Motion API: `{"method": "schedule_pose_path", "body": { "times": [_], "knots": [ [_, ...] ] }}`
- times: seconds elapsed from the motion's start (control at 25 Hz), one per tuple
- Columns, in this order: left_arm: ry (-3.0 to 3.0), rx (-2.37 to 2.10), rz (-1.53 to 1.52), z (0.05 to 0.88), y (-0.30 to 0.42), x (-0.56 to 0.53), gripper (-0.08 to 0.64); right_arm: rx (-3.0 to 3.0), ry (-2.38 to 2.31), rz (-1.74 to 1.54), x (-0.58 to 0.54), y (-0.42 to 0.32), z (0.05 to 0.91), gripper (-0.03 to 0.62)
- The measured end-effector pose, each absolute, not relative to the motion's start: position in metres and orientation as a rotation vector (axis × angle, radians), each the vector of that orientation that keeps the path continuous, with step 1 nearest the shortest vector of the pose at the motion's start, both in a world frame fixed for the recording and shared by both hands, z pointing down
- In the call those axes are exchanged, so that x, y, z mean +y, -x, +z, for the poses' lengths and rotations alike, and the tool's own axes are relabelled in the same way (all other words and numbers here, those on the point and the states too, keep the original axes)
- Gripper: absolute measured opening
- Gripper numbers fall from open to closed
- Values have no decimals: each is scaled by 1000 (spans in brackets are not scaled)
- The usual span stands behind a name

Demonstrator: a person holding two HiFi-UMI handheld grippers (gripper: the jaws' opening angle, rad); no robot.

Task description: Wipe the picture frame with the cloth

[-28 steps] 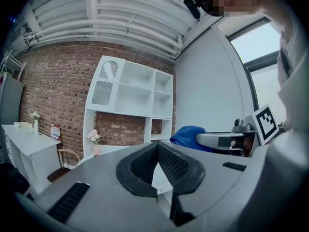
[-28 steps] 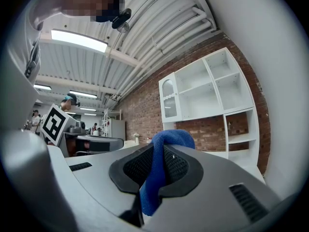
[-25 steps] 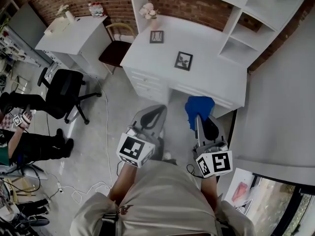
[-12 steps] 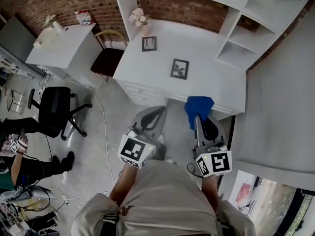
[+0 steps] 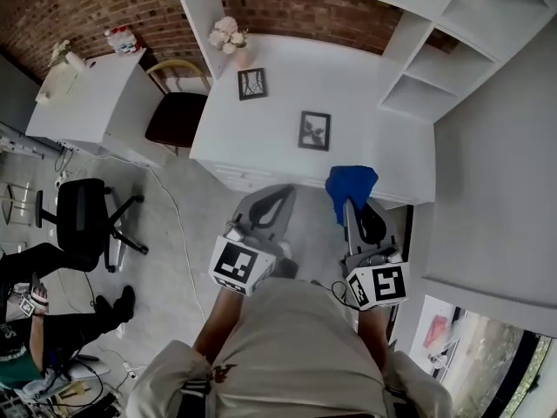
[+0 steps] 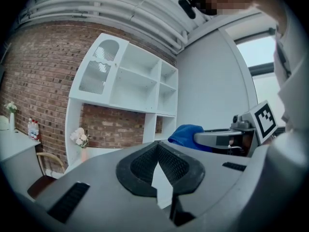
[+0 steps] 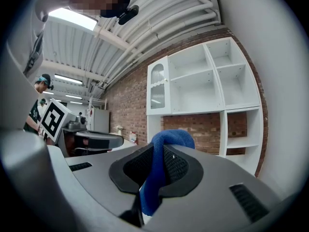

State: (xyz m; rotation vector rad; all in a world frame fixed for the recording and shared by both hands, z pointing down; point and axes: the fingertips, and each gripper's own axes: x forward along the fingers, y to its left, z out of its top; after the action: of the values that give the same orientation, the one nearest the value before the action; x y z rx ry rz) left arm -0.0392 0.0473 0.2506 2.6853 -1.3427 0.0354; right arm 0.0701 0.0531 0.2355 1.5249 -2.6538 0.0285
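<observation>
Two dark picture frames are on the white desk [image 5: 383, 146]: one [image 5: 314, 131] lies near the middle, a smaller one [image 5: 251, 84] stands further back left. My right gripper [image 5: 352, 203] hangs before the desk's front edge, shut on a blue cloth [image 5: 351, 184] that bunches out past its tips. In the right gripper view the cloth [image 7: 164, 163] is pinched between the pads. My left gripper [image 5: 277, 192] is level with it to the left, shut with nothing held. Its jaws meet in the left gripper view, where the cloth [image 6: 186, 133] shows to the right.
A vase of flowers [image 5: 228, 37] stands at the desk's back left. White shelving [image 5: 435, 42] rises on the right. A wooden chair [image 5: 177, 116], a second white table [image 5: 83, 103] and a black office chair [image 5: 78, 225] are to the left. A person [image 5: 35, 320] sits at lower left.
The desk and both frames have slid down and left in the head view, so I am nearer the desk. Both grippers keep their places and states.
</observation>
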Motion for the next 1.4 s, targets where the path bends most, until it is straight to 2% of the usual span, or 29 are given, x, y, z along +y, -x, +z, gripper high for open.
{"method": "schedule_pose_path", "body": {
  "times": [0.76, 1.4],
  "knots": [
    [-2685, -1229, 58, 279, 59, -35, 3, -2495, -1590, 46, -20, -57, 261, 34],
    [-2656, -1241, 186, 315, 26, -112, 3, -2546, -1464, 128, -112, -72, 296, 34]
  ]
}}
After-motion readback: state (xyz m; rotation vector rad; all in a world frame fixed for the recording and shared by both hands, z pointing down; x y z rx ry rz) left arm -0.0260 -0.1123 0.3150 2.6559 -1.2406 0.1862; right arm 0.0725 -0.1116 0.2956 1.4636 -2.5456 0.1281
